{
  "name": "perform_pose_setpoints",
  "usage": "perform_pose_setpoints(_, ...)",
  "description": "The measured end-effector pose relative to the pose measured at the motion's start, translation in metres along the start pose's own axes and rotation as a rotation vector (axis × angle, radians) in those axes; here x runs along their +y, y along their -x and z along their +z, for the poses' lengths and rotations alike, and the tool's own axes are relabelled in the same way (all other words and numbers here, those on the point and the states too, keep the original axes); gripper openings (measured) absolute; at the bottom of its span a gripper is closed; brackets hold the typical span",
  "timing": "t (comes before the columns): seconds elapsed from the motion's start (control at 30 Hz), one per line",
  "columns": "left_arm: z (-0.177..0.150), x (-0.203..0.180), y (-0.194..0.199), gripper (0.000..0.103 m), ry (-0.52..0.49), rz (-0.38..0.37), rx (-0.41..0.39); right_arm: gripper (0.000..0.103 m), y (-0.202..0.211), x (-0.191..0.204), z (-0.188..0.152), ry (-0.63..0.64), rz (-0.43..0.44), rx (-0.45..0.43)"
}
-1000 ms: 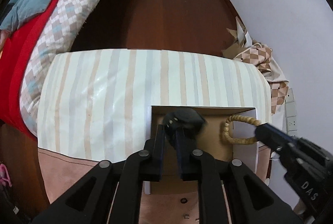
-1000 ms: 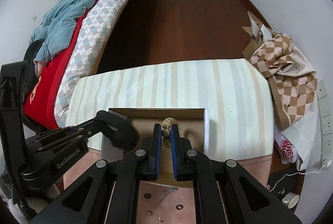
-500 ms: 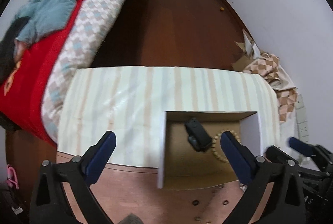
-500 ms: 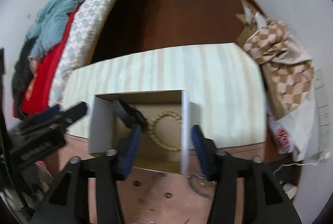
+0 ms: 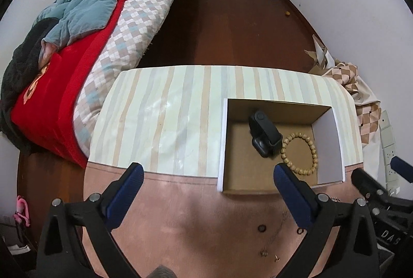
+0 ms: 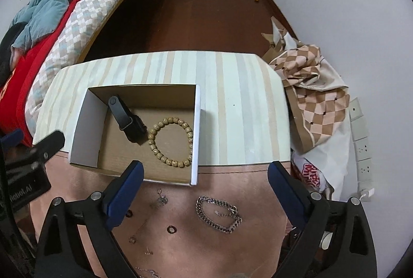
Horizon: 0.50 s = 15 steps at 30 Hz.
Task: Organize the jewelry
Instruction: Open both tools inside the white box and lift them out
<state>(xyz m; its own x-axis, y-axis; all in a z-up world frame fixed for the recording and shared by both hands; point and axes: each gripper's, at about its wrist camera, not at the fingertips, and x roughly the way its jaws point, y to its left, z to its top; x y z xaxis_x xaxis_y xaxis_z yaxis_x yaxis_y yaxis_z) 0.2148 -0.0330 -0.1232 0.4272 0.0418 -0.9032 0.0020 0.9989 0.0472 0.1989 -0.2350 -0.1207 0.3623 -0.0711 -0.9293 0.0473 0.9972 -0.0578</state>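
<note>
My right gripper (image 6: pixel 204 174) hangs spread and empty over the table (image 6: pixel 232 102), above the chain (image 6: pixel 219 213) lying just outside the box (image 6: pixel 196 123). My left gripper (image 5: pixel 206 174) is equally wide and holds nothing. The next pick, I judge, is that chain: come down straight, straddle one doubled run of links, close gently so it doesn't slide. In the box: one watch (image 6: pixel 126 120), one bead bracelet (image 6: pixel 170 142), touching. On the mat: one chain, three small rings (image 6: pixel 171 229), some fine pieces too small to count.
</note>
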Motion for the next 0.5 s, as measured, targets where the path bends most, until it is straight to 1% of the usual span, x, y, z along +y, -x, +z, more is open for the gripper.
perform_pose_setpoints(0.1, -0.007, 0.001, 0.016, 0.103, 0.002, 0.015, -0.032, 0.098, 0.015, -0.001, -0.005, -0.002, -0.024, -0.033)
perform_pose_setpoints(0.23, -0.018, 0.004, 0.04, 0.103, 0.004, 0.016, -0.08, 0.098, 0.039, -0.002, -0.014, -0.006, -0.044, -0.075)
perform_pose_setpoints(0.5, -0.036, 0.007, 0.095, 0.103, 0.018, 0.002, -0.168, 0.098, 0.099, 0.001, -0.035, -0.006, -0.062, -0.183)
